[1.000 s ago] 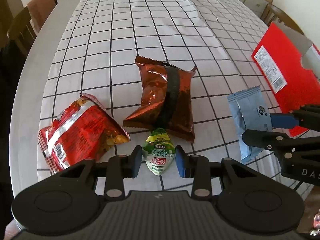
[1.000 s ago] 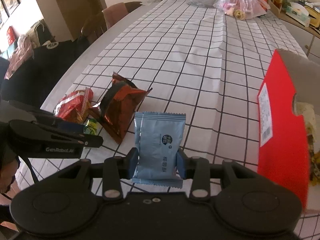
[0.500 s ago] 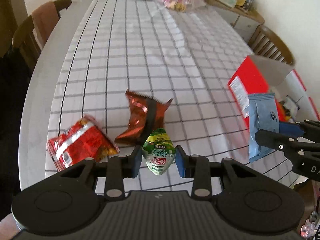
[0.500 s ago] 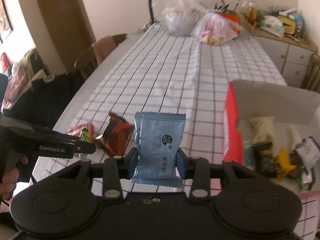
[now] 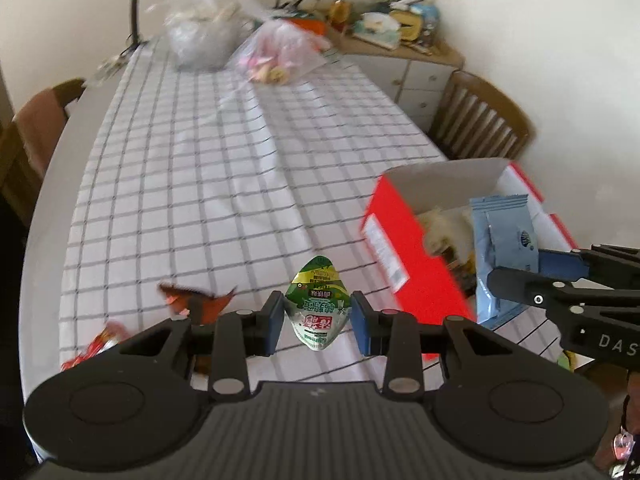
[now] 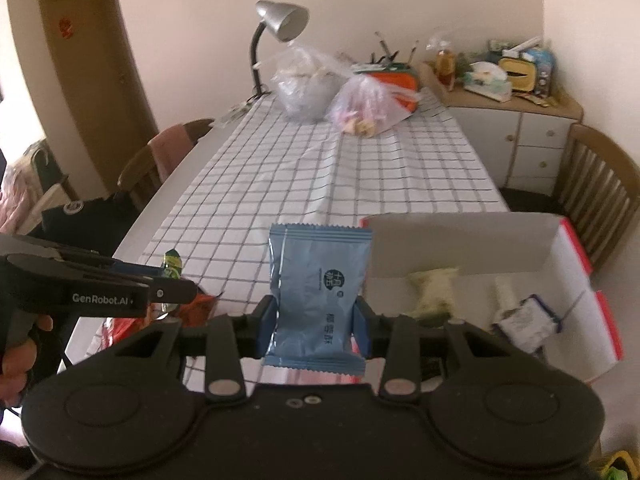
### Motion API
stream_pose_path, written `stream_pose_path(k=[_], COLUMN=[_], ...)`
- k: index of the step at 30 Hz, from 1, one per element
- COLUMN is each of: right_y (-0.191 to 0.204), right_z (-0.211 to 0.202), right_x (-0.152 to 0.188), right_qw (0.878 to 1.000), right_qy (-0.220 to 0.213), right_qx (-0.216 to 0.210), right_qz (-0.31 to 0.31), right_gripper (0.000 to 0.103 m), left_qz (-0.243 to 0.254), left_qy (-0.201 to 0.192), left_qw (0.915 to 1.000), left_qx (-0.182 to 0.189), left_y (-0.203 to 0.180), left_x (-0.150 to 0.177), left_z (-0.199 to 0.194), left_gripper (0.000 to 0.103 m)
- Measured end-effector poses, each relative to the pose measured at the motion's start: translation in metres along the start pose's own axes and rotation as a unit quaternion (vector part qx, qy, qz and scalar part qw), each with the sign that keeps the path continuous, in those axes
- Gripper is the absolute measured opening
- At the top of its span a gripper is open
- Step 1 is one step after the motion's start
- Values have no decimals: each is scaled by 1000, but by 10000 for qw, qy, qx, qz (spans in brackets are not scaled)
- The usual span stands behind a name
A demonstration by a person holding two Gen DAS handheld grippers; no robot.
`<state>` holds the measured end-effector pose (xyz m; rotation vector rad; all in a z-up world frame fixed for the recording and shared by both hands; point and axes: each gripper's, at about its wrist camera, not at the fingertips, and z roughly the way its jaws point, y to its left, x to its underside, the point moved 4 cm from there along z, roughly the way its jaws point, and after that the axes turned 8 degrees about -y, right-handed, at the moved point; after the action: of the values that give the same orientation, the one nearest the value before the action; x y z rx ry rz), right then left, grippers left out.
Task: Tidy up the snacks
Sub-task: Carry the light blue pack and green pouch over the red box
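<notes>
My left gripper (image 5: pixel 317 322) is shut on a small green snack packet (image 5: pixel 318 304), held above the checked tablecloth (image 5: pixel 200 184). My right gripper (image 6: pixel 316 324) is shut on a pale blue snack packet (image 6: pixel 318 292), which also shows at the right of the left wrist view, blue packet (image 5: pixel 502 248), over the open red box (image 5: pixel 412 264). In the right wrist view the red box (image 6: pixel 576 312) lies open at the right with several wrapped snacks inside. A brown foil bag (image 5: pixel 196 300) and a red chip bag (image 5: pixel 104 340) lie on the cloth behind my left fingers.
Two clear plastic bags (image 6: pixel 336 96) and a desk lamp (image 6: pixel 280 28) stand at the table's far end. Wooden chairs (image 6: pixel 596 188) flank the table on both sides. A cluttered sideboard (image 6: pixel 512 120) sits at the back right. A person's hand (image 6: pixel 20 356) holds the left gripper.
Both grippers have risen with their packets and tilted up, so more of the room shows. The brown and red bags have dropped lower in view, and the red box's inside has come into sight.
</notes>
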<state>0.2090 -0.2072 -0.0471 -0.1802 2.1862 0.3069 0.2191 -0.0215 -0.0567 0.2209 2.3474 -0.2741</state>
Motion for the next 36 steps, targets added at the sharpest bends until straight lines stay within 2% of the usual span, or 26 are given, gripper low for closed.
stream_pose_path(k=[9, 18, 27, 36], right_y=[-63, -138, -195, -214], right_z=[-13, -11, 10, 51], right_x=[-4, 3, 14, 21], right_qw=[9997, 9988, 9970, 9945], right_qy=[-55, 115, 488, 922], right_qx=[246, 411, 477, 384], right_qz=[77, 242, 375, 319], right_gripper=[38, 38, 38, 38], left_qz=[256, 245, 183, 95], left_qy=[-104, 51, 546, 1046], left_qw=[9994, 9993, 9980, 9945], left_qx=[206, 287, 266, -36], left_y=[-71, -131, -176, -185], left_x=[-23, -31, -31, -33], left_z=[20, 54, 101, 155], left_gripper=[35, 35, 35, 35])
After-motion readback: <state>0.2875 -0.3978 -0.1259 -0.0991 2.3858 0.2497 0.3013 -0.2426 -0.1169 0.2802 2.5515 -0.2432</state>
